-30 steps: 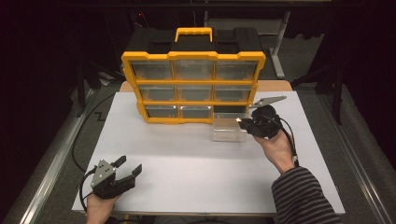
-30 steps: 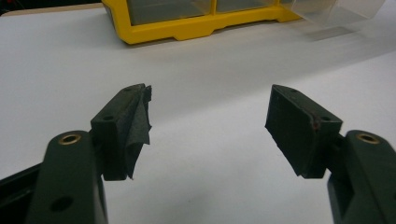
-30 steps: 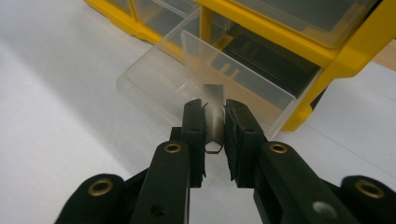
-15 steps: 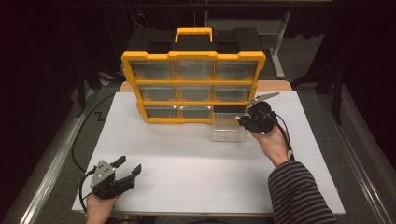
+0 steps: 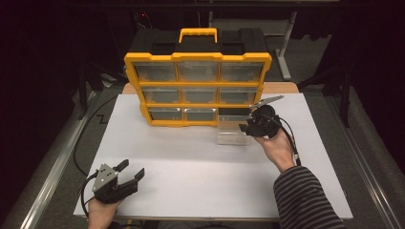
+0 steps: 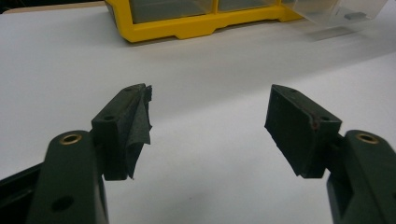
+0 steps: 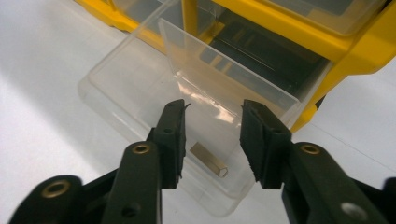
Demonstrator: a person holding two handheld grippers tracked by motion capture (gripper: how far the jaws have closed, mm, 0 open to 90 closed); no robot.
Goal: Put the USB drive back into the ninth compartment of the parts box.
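Observation:
A yellow drawer organizer [image 5: 198, 90] stands at the back of the white table [image 5: 191, 162]. One clear plastic drawer [image 5: 231, 137] lies on the table in front of the organizer's empty bottom-right slot [image 5: 234, 111]. My right gripper [image 5: 248, 127] hovers at the drawer's right end, open. In the right gripper view its jaws [image 7: 212, 140] stand apart over the drawer [image 7: 140, 79], above a small metal bar [image 7: 208, 159] lying inside. My left gripper [image 5: 131, 172] rests open near the table's front left corner, nothing between its jaws [image 6: 210, 126].
The organizer [image 7: 355, 51] has a yellow handle [image 5: 198, 33] on top and its other clear drawers shut. A black cable [image 5: 88, 129] trails along the table's left side. The left gripper view shows the organizer's base [image 6: 187, 23] and the drawer [image 6: 341, 11] far ahead.
My right gripper has edged slightly away from the person, toward the organizer and the clear drawer. The left gripper has stayed put.

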